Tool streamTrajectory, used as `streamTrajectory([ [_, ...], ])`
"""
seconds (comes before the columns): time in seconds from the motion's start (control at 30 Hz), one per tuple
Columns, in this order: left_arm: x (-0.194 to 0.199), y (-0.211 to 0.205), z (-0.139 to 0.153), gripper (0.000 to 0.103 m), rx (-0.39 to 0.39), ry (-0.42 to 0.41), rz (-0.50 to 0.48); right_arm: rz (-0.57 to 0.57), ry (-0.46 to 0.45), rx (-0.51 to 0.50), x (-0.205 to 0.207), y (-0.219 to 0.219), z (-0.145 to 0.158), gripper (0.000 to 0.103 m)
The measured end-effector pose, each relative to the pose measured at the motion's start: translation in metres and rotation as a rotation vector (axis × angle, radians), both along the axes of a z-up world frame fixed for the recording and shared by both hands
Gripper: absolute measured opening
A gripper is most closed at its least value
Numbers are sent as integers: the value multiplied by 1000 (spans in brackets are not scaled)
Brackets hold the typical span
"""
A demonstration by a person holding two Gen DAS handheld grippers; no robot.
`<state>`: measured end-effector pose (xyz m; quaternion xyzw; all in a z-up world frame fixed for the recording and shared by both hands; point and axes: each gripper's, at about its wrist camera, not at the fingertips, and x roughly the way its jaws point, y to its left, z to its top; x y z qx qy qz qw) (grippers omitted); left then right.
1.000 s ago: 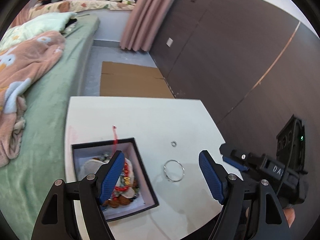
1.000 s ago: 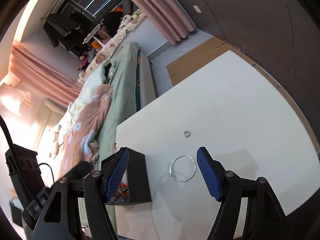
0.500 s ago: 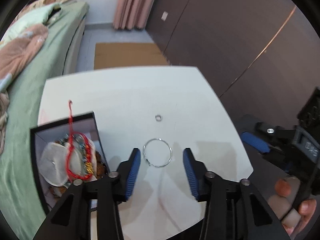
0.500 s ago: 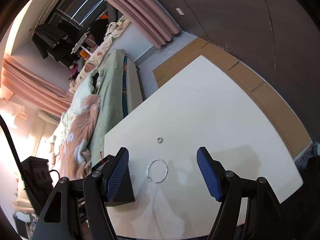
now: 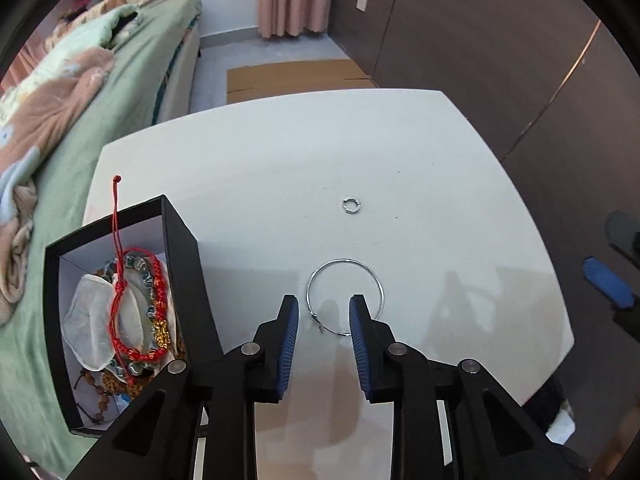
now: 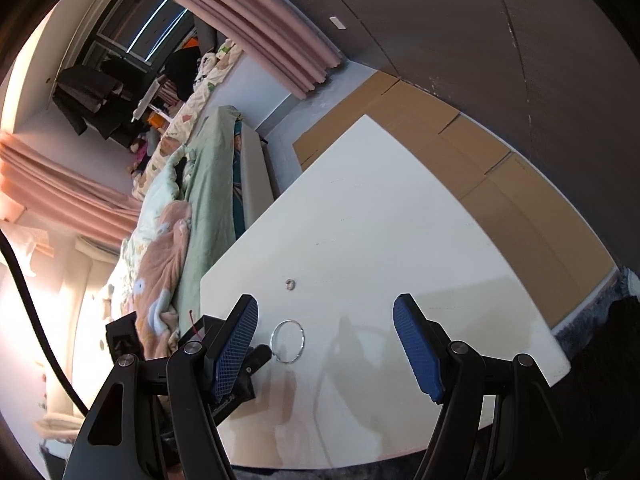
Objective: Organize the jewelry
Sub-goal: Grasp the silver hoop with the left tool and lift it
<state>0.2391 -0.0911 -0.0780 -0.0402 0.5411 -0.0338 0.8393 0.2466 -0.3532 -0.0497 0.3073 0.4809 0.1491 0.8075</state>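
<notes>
A thin silver bangle (image 5: 345, 297) lies flat on the white table (image 5: 304, 168); it also shows in the right wrist view (image 6: 287, 341). A small silver ring (image 5: 351, 205) lies beyond it, also in the right wrist view (image 6: 290, 285). My left gripper (image 5: 323, 312) is open but narrowed, its blue pads on either side of the bangle's near edge, just above it. A black jewelry box (image 5: 182, 264) on the left holds a red cord bracelet (image 5: 134, 312) and beads. My right gripper (image 6: 326, 340) is wide open and empty, off the table's right side.
A bed with green and pink covers (image 5: 80, 92) runs along the table's left side. Flat cardboard (image 5: 296, 76) lies on the floor beyond the table. A dark wall (image 5: 500, 40) is on the right. The table's near edge is close under both grippers.
My left gripper has moved right from the box to the bangle, come lower, and its jaws have narrowed. My right gripper has pulled back and away from the table, still wide open.
</notes>
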Motion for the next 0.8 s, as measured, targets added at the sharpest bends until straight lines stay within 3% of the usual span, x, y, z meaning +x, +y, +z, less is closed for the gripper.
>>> streamTrajectory([
  [0.23,1,-18,-2,28,1,11,-43,-6,0,-2,1,-6,0,71],
  [0.33,7,-16,-17,28,12,65,-4,-5,1,-2,1,-6,-1,71],
  [0.7,13,9,-16,28,-32,82,75,8,18,-25,5,-4,-4,71],
  [0.8,16,27,-14,28,-100,90,109,13,20,-33,7,1,-3,71],
])
